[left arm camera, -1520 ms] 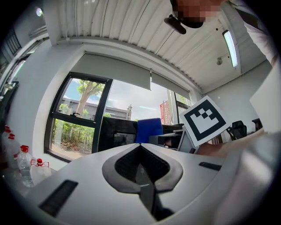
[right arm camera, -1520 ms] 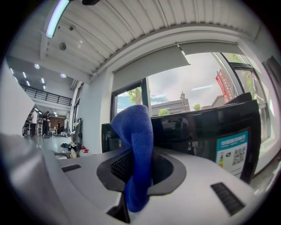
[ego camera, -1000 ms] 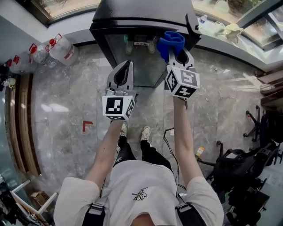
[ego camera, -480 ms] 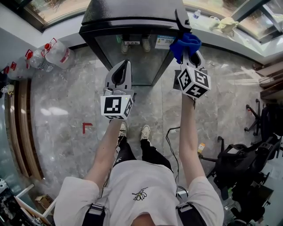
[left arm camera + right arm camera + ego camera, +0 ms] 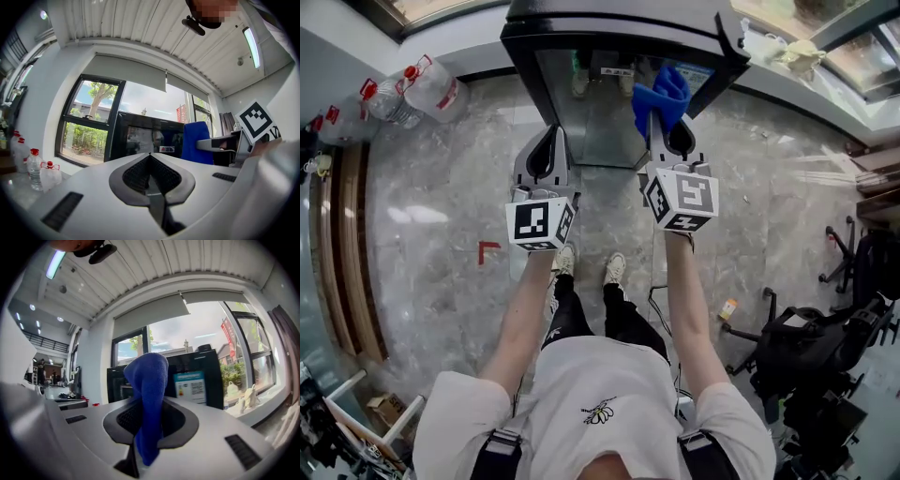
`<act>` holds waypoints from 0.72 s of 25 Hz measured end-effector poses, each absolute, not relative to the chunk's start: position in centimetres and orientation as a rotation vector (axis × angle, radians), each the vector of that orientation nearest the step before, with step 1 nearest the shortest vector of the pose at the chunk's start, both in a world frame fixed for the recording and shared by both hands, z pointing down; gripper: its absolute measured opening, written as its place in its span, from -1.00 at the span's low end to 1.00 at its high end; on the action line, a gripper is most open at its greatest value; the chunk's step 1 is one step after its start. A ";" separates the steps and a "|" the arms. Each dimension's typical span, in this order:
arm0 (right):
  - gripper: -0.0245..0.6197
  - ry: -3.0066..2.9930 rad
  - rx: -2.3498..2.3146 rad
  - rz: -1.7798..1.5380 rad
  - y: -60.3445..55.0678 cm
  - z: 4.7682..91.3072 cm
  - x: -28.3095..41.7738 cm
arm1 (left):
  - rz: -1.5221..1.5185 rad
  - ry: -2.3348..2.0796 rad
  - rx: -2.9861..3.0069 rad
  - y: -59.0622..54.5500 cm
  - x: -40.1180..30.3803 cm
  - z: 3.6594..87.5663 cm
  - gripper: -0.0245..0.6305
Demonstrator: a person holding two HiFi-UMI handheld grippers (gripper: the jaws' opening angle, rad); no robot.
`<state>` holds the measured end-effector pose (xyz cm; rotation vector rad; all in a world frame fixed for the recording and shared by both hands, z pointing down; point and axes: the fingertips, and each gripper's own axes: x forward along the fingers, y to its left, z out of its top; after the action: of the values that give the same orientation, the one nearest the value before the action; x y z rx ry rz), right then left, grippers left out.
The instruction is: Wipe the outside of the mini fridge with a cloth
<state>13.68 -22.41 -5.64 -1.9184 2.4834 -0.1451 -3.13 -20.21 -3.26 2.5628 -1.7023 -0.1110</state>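
So here's where I'm at. My right gripper [image 5: 667,127] is clamped on the blue cloth [image 5: 661,94], pinching it low down so a floppy fold sticks up past the jaw tips. From the right gripper view the cloth [image 5: 149,390] fills the middle of the jaws, with the mini fridge [image 5: 206,376] right behind it. The fridge [image 5: 609,23] stands on the floor straight ahead of me, black with a glass door. The cloth is up in front of the right part of that door, but I honestly can't tell if it's touching yet.

My left gripper [image 5: 548,150] is squeezed closed with nothing in it, just hanging out beside the other one and aimed at the fridge [image 5: 145,136].

What worries me:
- The grip is only on a narrow bunch of fabric. If I drag hard across the glass, I reckon it pulls free and drops.
- The fold is soft, so if I lean in too much the hard jaw tips could hit the door instead.
- There's a label [image 5: 190,384] on the front, and its edge could snag the cloth.
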 end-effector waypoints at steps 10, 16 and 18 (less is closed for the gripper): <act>-0.67 2.629 -1.658 -0.251 -25.9 -1.9 -4.3 | -0.084 -1.814 2.456 -20.4 -16.4 0.3 -0.92; -0.67 2.619 -1.667 -0.296 -28.3 0.3 -9.1 | -0.014 -1.760 2.474 -20.1 -19.1 3.3 -0.92; -0.67 2.614 -1.676 -0.312 -29.3 0.8 -9.6 | -0.010 -1.769 2.464 -20.0 -19.4 3.7 -0.92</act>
<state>-9.58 -29.28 0.83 -1.6758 2.6140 -0.3119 -19.38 -19.97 3.68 2.4645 -1.7686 -0.0104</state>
